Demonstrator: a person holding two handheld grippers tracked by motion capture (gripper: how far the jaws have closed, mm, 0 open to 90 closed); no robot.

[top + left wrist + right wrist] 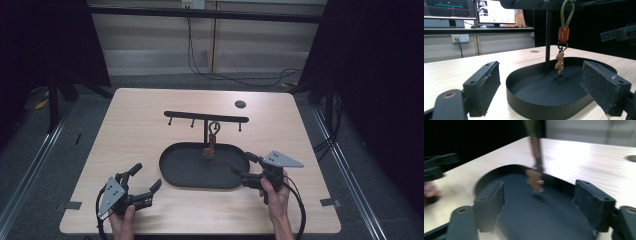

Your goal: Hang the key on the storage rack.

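Both tongs gape wide and hold nothing: the left tongs (143, 178) near the counter's (140, 125) front-left corner, the right tongs (243, 164) over the black tray's (172, 172) right rim. The keychain (211, 142) hangs upright, long axis vertical, from the 4-peg rack (206, 117) mid-counter. Dark curtains flank the room.

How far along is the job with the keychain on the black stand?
Done: the olive-looped keychain with the small brown figure hangs from the black T-shaped stand above the black oval tray. In hand: nothing; the left hand-held gripper and right hand-held gripper are open beside the tray. Left: apparently only withdrawing.
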